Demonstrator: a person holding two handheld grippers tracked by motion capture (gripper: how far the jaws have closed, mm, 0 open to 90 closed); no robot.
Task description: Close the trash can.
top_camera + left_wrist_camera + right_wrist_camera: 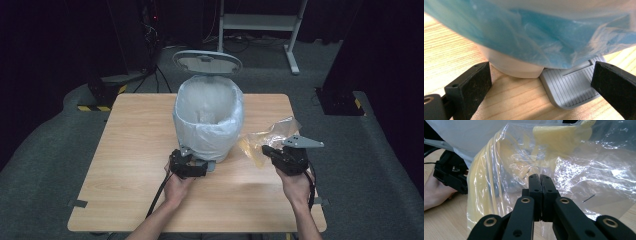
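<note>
A pedal bin (209, 120) lined with a pale blue-white bag stands at the middle of the wooden table (135, 150), its grey lid (207, 62) tilted up. My left gripper (192, 159) sits at the bin's foot with its jaws wide open. In the left gripper view (539, 75) the grey ribbed pedal (571, 87) lies between the jaws, near the right one. Whether a jaw presses on the pedal I cannot tell. My right gripper (266, 149) is to the right of the bin, above the table. It (540, 178) is shut on a crinkled clear plastic bag (579, 165) holding something yellow (559, 135).
The bin's liner (536, 32) hangs down over the bin's base. Bare tabletop lies to the left of the bin and in front of both hands. Behind the table stand a white metal frame (260, 22) and dark equipment feet on grey carpet.
</note>
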